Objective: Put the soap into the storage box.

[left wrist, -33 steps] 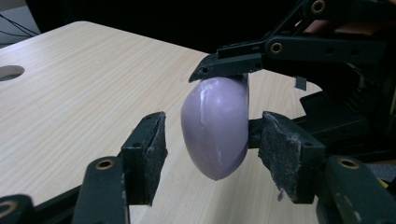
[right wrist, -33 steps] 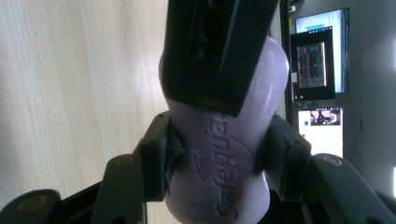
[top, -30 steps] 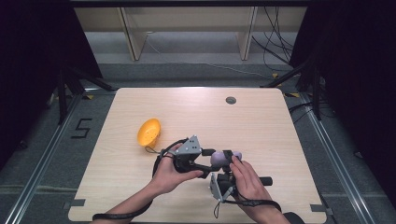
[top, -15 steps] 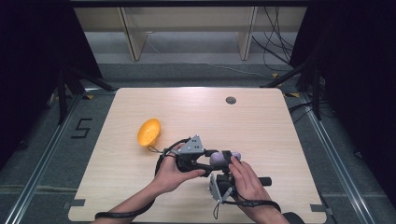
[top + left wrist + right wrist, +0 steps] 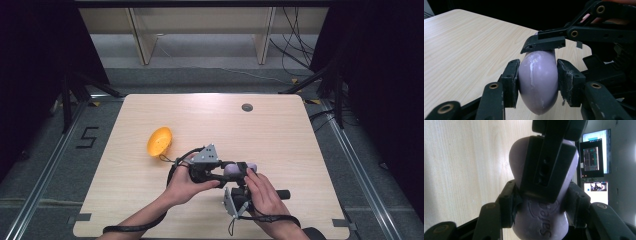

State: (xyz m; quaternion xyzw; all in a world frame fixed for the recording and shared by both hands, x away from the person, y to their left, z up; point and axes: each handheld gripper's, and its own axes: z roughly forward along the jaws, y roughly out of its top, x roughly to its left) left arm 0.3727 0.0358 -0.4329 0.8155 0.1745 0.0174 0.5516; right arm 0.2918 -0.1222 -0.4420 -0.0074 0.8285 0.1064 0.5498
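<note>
- While both our hands meet at the near middle of the table (image 5: pixel 280 130), the purple soap bar (image 5: pixel 234 170) sits between our two grippers, raised just off the wood.
- Our left gripper (image 5: pixel 227 170) reaches in from the left; its jaws have just been closing, and in the left gripper view both pads now press on the flanks of the soap bar (image 5: pixel 538 82).
- Our right gripper (image 5: pixel 240 184) comes up from the near side, jaws narrowed and clamped on the same bar; in the right gripper view the soap bar (image 5: pixel 541 220) shows raised lettering, with a jaw of the left gripper lying across its face.
- We work on a pale wood-grain top, bare apart from an orange bowl (image 5: pixel 160 141) tipped on its side left of centre and a small dark round fitting (image 5: pixel 247 107) toward the far edge.
- Beyond the far edge we see grey carpeted floor, light wooden shelf legs (image 5: pixel 142 40) and loose black cables (image 5: pixel 295 50) at far right.
- Black drapes close both sides, and a "5" is marked on the floor (image 5: pixel 86 138) at left.
- Lit monitors (image 5: pixel 594 160) glow in the right gripper view.
</note>
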